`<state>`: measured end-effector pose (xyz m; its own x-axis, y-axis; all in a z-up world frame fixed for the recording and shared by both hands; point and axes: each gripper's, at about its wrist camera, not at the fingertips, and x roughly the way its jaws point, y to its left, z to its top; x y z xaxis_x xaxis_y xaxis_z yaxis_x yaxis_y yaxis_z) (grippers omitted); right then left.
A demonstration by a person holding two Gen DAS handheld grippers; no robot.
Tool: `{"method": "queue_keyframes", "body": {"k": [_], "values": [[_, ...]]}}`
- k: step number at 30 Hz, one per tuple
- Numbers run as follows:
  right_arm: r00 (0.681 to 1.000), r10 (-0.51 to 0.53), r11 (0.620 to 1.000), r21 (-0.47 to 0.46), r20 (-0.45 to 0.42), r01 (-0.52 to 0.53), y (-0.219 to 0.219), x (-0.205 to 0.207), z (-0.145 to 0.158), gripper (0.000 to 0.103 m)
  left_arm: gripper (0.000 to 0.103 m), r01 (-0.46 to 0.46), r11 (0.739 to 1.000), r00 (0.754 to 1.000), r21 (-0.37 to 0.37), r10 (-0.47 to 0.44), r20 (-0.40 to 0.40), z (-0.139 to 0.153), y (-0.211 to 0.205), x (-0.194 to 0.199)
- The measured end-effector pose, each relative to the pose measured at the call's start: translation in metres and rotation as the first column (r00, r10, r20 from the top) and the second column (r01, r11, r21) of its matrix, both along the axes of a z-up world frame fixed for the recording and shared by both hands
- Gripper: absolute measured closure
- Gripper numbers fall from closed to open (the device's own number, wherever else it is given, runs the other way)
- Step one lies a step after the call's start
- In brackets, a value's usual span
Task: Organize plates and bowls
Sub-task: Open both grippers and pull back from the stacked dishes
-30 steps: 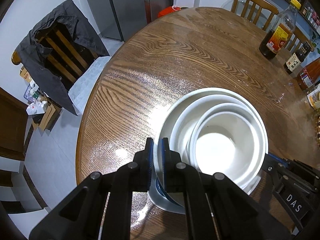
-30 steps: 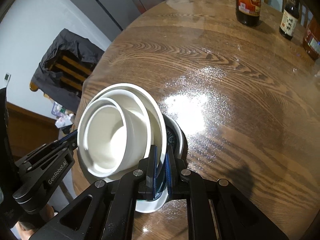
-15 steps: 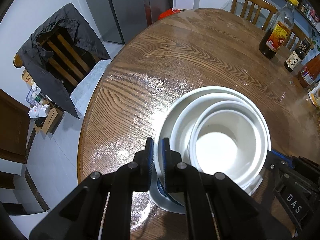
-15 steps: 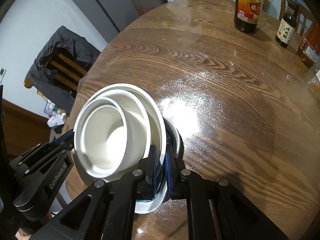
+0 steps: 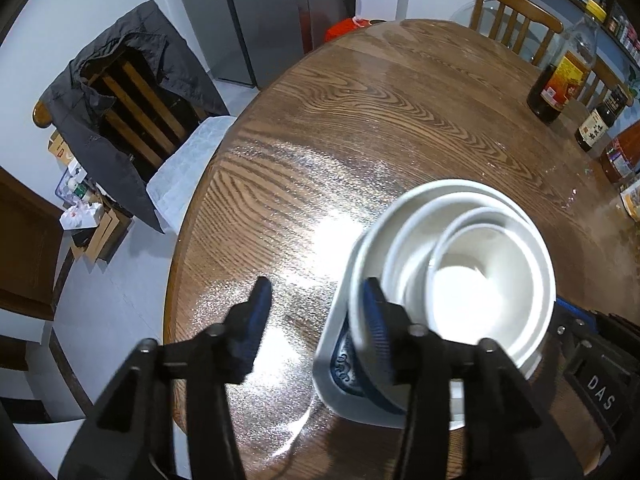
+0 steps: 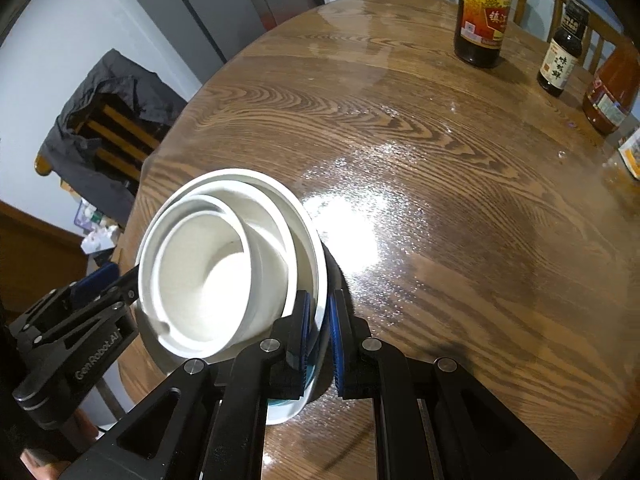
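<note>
A stack of nested white bowls (image 5: 472,276) stands on a blue-patterned white plate (image 5: 340,364) near the front edge of the round wooden table (image 5: 360,128). My left gripper (image 5: 316,320) is open at the stack's left rim, one finger left of the plate, the other against the bowls. The stack also shows in the right wrist view (image 6: 216,276). My right gripper (image 6: 320,336) is shut on the rim of the outer bowl at the stack's right side. The left gripper (image 6: 92,284) shows at the far side there.
A large dark sauce bottle (image 6: 482,16), a smaller dark bottle (image 6: 560,56) and a red-orange bottle (image 6: 610,92) stand at the table's far right. A chair with a dark jacket (image 5: 120,108) stands left of the table. Another wooden chair (image 5: 516,24) is behind.
My left gripper has opened from its shut grip on the stack's left rim. The right gripper stays shut on the right rim. The stack has barely moved.
</note>
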<state>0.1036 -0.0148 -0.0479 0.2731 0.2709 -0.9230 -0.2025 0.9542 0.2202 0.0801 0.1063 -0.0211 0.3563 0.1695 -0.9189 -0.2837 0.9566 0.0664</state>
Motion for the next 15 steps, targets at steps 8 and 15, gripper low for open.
{"method": "queue_keyframes", "body": {"k": [8,15], "values": [[1.0,-0.002,1.0,-0.027,0.005,0.002,0.0023,-0.0007,0.002,0.091,0.042,-0.008,1.0,1.0,-0.007,0.008,-0.001,-0.0019,0.0037,-0.003],[1.0,-0.014,0.999,-0.043,0.006,0.014,-0.0009,0.0004,0.0021,0.084,0.038,-0.008,1.0,1.0,-0.014,0.008,-0.005,-0.0022,0.0059,-0.0029]]}}
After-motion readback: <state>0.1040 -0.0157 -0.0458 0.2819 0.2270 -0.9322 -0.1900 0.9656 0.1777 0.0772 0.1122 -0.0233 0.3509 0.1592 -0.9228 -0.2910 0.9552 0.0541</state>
